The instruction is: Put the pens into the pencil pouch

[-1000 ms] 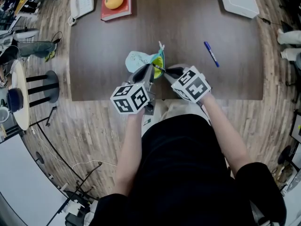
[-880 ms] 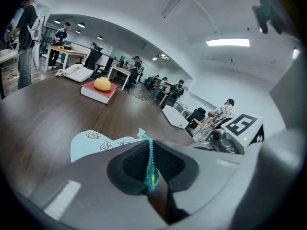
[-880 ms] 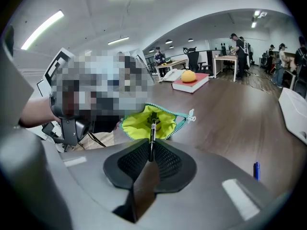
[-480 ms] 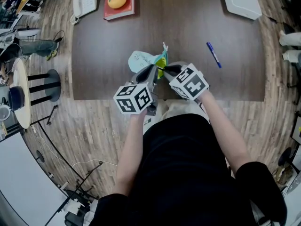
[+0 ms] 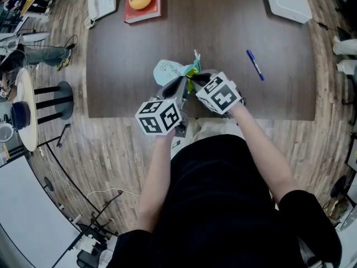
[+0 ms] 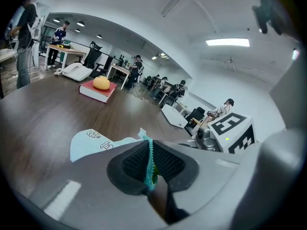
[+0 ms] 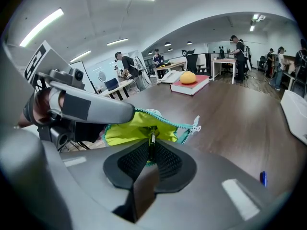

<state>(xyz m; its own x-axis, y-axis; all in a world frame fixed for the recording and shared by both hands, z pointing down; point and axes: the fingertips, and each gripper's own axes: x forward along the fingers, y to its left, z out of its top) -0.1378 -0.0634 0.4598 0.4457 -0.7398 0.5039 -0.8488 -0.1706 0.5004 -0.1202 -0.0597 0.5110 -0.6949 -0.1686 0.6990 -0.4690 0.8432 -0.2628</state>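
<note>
So the light-blue pencil pouch (image 5: 167,70) with its teal zipper sits unzipped near the front edge of the bench (image 5: 234,96), lime-yellow lining showing. A dark pen (image 7: 152,139) pokes tip-first into the opening. The other one, a blue pen (image 5: 255,64), lies off to the right, well apart.

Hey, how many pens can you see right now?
2. One dark pen is clamped in the right gripper, tip at the open pouch; one blue pen lies on the table. The pouch may hide more.
</note>
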